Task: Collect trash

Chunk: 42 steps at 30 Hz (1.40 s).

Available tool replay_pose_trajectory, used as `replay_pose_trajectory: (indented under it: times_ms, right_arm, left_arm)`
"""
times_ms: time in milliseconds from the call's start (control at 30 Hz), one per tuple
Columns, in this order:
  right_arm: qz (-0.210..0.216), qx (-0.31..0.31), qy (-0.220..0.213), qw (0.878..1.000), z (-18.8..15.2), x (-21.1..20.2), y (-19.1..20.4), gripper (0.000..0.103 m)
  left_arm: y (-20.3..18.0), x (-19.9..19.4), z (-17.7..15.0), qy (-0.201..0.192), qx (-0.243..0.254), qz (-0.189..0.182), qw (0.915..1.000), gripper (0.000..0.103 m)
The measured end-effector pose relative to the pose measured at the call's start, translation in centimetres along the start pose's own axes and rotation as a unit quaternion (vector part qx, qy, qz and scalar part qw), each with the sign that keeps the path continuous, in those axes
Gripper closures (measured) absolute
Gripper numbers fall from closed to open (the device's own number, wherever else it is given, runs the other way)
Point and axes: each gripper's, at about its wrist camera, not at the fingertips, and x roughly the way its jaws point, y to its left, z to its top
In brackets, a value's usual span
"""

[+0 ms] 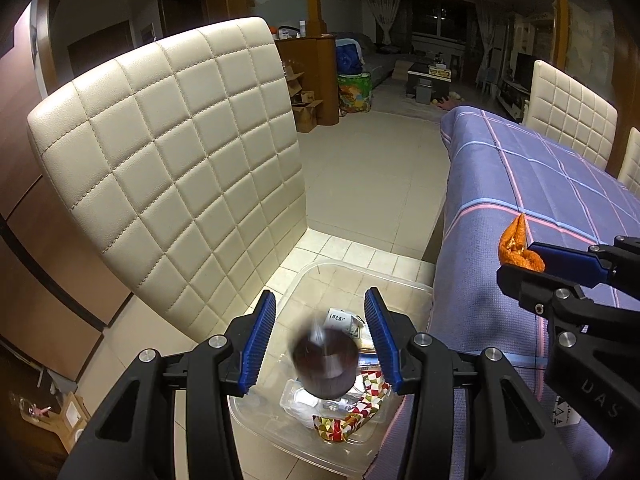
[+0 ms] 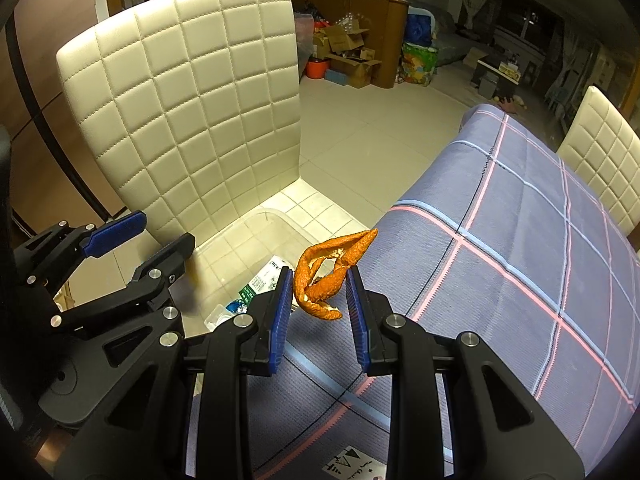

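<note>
1. The left gripper [image 1: 320, 340] hangs over a clear plastic storage bin [image 1: 416, 292] that sits on the cream quilted seat of a chair; its blue ribbed pads stand apart, touching nothing.
2. Between and below those pads a dark brown round cup-like object [image 1: 325, 364] shows blurred, clear of both pads, above the trash already in the bin: a clear plastic tray [image 1: 296, 400], a crumpled wrapper with red, green and white diamonds [image 1: 352, 412] and a white printed carton [image 1: 340, 318].
3. The right gripper [image 2: 320, 288] is clamped on a curled strip of orange peel [image 2: 328, 268]; both blue pads press against it and its long end sticks up past the fingertips.
4. The peel hangs at the near edge of the table, over the fold of a purple cloth with pink and pale blue stripes [image 2: 520, 220], just beside the bin's right rim. From the left wrist camera the peel [image 1: 516, 244] shows at the cloth's edge, above and to the right of the bin.
5. Behind the bin rises the chair's cream quilted leather back [image 1: 172, 160].
6. Past the table's far edge stands a second cream quilted chair [image 2: 600, 152].
7. Beyond lies a pale tiled floor [image 1: 360, 160] with cardboard boxes [image 2: 352, 60] by a wooden cabinet.
</note>
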Motion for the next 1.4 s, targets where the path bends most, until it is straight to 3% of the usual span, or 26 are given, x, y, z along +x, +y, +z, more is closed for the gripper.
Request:
replay_pose_trajectory:
  times_ms: [67, 133, 533, 767, 833, 900, 933, 1167, 1233, 1300, 1400]
  right_arm:
    - [0.000, 0.000, 0.000, 1.000, 0.0, 0.0, 0.0, 0.074]
    - [-0.002, 0.000, 0.000, 1.000, 0.0, 0.1, 0.0, 0.074]
    - [0.005, -0.009, 0.002, 1.000, 0.4, 0.9, 0.9, 0.074]
    - [0.029, -0.023, 0.013, 0.999, 0.6, 1.6, 2.0, 0.072]
    - [0.029, -0.024, 0.015, 0.999, 0.6, 1.7, 2.2, 0.068]
    - [0.025, -0.018, 0.010, 0.999, 0.7, 1.6, 2.2, 0.048]
    - [0.025, -0.015, 0.005, 1.000, 0.7, 1.5, 2.1, 0.045]
    - [0.013, -0.007, -0.001, 1.000, 0.4, 0.9, 1.2, 0.043]
    - [0.007, 0.000, -0.003, 1.000, 0.2, 0.7, 0.7, 0.034]
    - [-0.005, 0.012, -0.017, 1.000, -0.1, -0.1, 0.1, 0.014]
    - [-0.017, 0.020, -0.032, 0.999, -0.5, -1.5, -0.7, 0.013]
  left_arm:
    - [0.2, 0.1, 0.1, 0.001, -0.002, -0.005, 1.0000, 0.030]
    - [0.4, 0.0, 0.0, -0.010, -0.006, 0.007, 0.9999, 0.023]
    - [3.2, 0.1, -0.6, -0.007, -0.034, 0.058, 0.9977, 0.021]
    - [5.4, 0.5, -0.9, 0.002, -0.059, 0.068, 0.9959, 0.021]
    - [5.7, 0.6, -0.9, 0.002, -0.062, 0.070, 0.9956, 0.021]
    - [5.8, 0.6, -0.9, 0.003, -0.062, 0.069, 0.9957, 0.021]
    - [5.8, 0.6, -0.9, 0.004, -0.061, 0.068, 0.9958, 0.021]
    - [4.7, 0.6, -0.8, 0.007, -0.054, 0.055, 0.9970, 0.021]
    - [4.0, 0.2, -0.8, 0.005, -0.049, 0.049, 0.9976, 0.021]
    - [3.4, -0.1, -0.7, 0.003, -0.044, 0.045, 0.9980, 0.021]
    - [2.6, -1.2, -0.5, -0.001, -0.038, 0.036, 0.9986, 0.021]
